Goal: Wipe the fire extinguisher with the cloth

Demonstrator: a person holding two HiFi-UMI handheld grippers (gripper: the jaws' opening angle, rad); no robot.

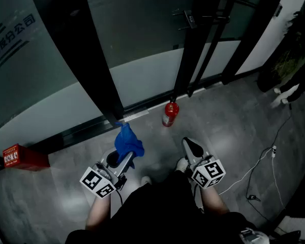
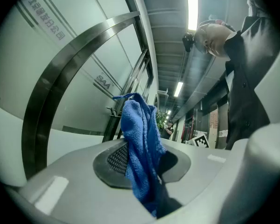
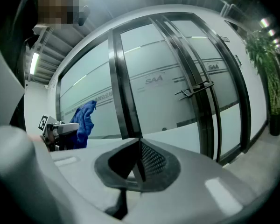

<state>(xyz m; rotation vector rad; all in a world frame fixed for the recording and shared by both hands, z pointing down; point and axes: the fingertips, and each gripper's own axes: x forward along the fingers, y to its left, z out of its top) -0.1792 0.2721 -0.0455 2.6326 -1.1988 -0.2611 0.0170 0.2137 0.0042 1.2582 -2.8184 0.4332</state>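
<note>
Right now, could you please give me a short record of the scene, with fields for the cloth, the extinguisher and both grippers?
left gripper: jaws shut on the blue terry cloth, which bunches up past them
right gripper: jaws together, nothing between them
small red fire extinguisher: standing on the grey floor at the foot of the glass door, ahead of both grippers
cloth and extinguisher: apart, no contact
other: red box on the floor at far left; white cable at right

The left gripper (image 2: 145, 163) hides the lower end of the blue terry cloth (image 2: 139, 134), and the label on the red fire extinguisher (image 1: 170, 114) is too small to read.
</note>
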